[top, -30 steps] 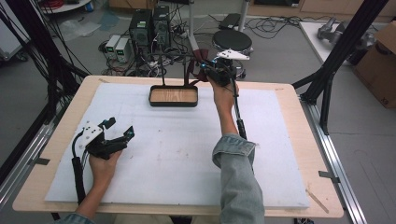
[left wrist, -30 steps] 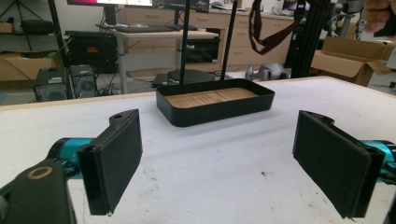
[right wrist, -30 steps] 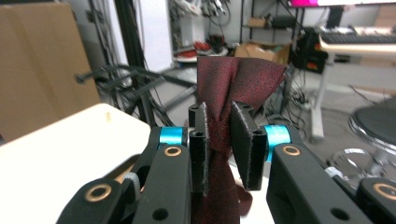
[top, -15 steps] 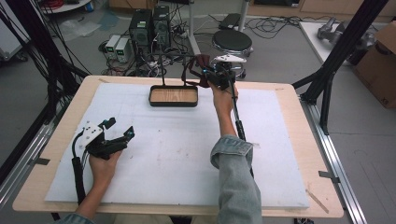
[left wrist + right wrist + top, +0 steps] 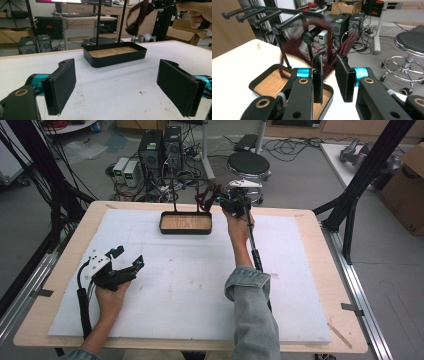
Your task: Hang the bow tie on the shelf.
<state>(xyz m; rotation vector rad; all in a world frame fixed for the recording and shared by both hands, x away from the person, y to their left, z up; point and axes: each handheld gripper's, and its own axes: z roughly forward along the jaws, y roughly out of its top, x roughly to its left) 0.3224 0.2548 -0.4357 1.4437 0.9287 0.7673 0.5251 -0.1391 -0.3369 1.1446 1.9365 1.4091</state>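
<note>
A dark red fabric band [image 5: 293,48] hangs in a loop around a knobbed peg [image 5: 307,37] of the black rack [image 5: 262,11]. The rack stands over a black tray with a wooden floor [image 5: 186,222]. My right gripper [image 5: 329,60] is shut on the band's near end, its jaws close together just above the tray's right end. From above, that gripper [image 5: 222,200] is at the table's far edge with the band [image 5: 205,200] stretched to its left. My left gripper [image 5: 128,257] rests low at the table's left, open and holding nothing. The tray [image 5: 115,58] lies straight ahead of it.
A white mat [image 5: 190,280] covers the wooden table. Behind the far edge are computer towers [image 5: 160,147], a round stool [image 5: 248,164] and cables on the floor. Black frame legs [image 5: 360,180] rise at the right, and a cardboard box [image 5: 407,185] sits beyond them.
My right gripper has shifted a little left with the band, closer to the rack's pegs. My left gripper has stayed put.
</note>
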